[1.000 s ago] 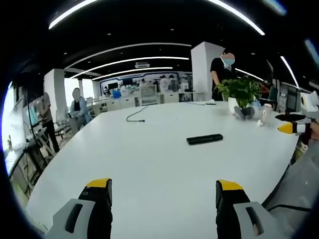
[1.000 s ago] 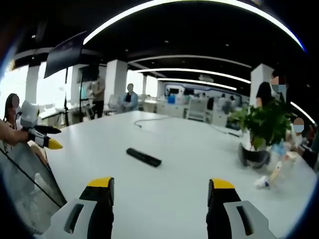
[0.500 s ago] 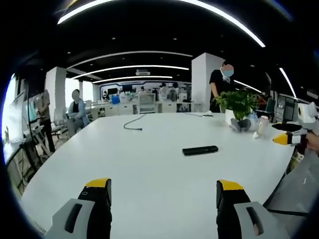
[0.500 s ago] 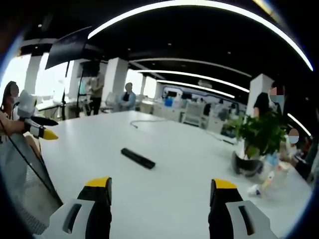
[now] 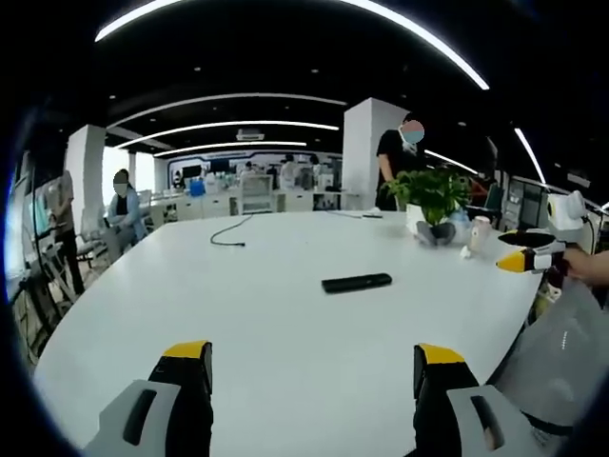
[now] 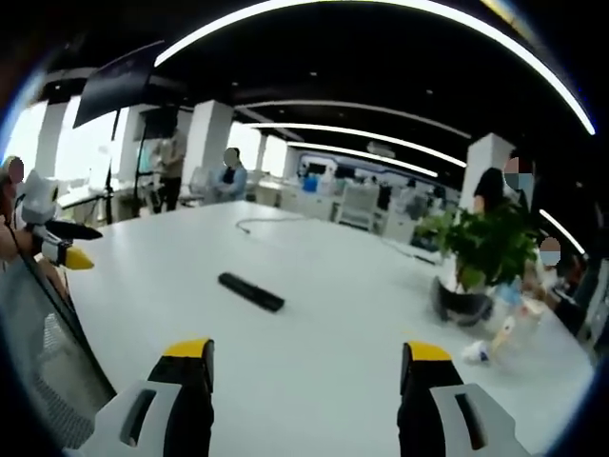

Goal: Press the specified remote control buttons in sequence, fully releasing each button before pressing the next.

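Both tools gape over a white table [image 5: 285, 333] (open-plan office) bearing a black remote [image 5: 356, 282].

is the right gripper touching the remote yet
Apart. In the right gripper view, bare white table lies between the open right gripper and the black remote. The left gripper view shows the same gap.

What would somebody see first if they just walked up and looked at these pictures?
Probably the black remote control, lying alone in the middle of the big white table. Next, the leafy green potted plant near the table's far edge. Up close, the left gripper and right gripper are both open, holding nothing.
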`<state>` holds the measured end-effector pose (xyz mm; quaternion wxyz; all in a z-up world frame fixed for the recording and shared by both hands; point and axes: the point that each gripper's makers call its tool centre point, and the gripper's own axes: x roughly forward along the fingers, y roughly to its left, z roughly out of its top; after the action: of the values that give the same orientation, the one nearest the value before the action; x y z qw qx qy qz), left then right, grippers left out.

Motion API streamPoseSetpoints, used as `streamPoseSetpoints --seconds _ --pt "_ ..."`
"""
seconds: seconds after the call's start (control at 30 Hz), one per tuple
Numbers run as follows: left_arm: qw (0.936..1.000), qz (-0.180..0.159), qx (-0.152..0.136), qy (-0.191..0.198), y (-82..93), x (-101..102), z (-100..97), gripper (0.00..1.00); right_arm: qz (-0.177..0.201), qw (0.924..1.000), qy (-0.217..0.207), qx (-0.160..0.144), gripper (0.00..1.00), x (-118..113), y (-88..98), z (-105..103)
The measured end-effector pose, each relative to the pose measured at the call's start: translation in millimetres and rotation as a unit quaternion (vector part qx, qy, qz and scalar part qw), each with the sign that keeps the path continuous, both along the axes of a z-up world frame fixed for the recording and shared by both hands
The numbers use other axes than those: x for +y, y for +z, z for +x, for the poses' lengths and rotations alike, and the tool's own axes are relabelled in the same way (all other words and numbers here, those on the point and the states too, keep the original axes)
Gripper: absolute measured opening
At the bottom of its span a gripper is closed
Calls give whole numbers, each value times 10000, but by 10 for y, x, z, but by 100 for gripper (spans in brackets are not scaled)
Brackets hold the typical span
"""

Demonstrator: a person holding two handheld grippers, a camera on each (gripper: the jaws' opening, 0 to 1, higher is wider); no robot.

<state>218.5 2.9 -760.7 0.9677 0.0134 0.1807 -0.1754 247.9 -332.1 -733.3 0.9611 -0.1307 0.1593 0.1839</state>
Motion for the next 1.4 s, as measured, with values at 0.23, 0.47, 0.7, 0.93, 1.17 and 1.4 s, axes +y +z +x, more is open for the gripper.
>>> streamPoseSetpoints --seconds 0.23,0.47,0.7,0.93,1.17,1.4 --pt "9996 57 -55 265 29 83 6 89 185 9998 72 50 79 36 10 -8" --pt "9987 195 -148 448 66 147 9 89 483 9988 5 -119 78 -37 85 -8" --pt "9958 675 -500 361 168 133 33 89 659 9976 -119 -176 77 -117 104 21" --pt "9963 801 -302 -27 70 9 30 91 805 9964 -150 -212 76 -131 115 39" --pt "9958 456 558 -573 -178 -197 -50 95 872 9961 -96 -69 75 -106 63 44" --pt "9917 -117 1038 -745 -231 -228 -34 95 888 9960 -28 11 74 -70 36 42"
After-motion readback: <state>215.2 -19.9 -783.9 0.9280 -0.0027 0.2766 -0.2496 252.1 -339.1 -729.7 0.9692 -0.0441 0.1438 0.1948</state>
